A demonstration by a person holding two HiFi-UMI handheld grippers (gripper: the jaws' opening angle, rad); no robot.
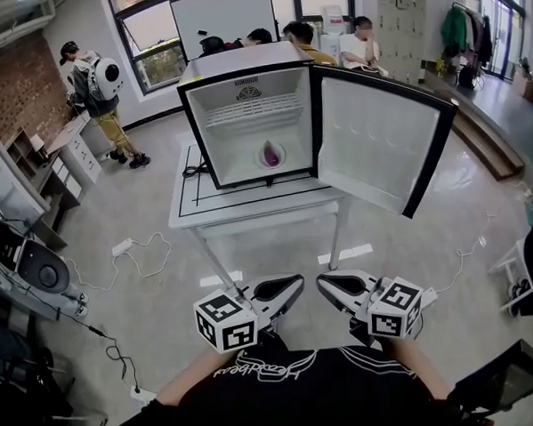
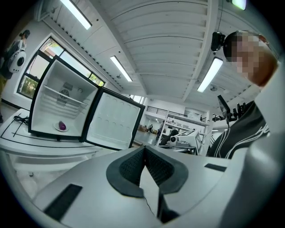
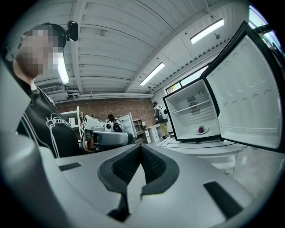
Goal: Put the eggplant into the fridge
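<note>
The purple eggplant (image 1: 271,153) lies on a small white plate on the floor of the open mini fridge (image 1: 242,84), which stands on a white table (image 1: 249,210). The fridge door (image 1: 378,139) is swung wide to the right. Both gripper views show the eggplant (image 2: 62,126) (image 3: 201,130) far off inside the fridge. My left gripper (image 1: 297,283) and right gripper (image 1: 323,284) hang side by side close to my chest, well short of the table. In each gripper view the gripper (image 2: 144,149) (image 3: 140,148) has its pads meeting with nothing between them.
Cables and a power strip (image 1: 124,248) trail on the floor left of the table. Equipment (image 1: 29,265) crowds the left edge. A person with a backpack (image 1: 99,87) stands at the far left, and several people sit behind the fridge. The open door overhangs the table's right side.
</note>
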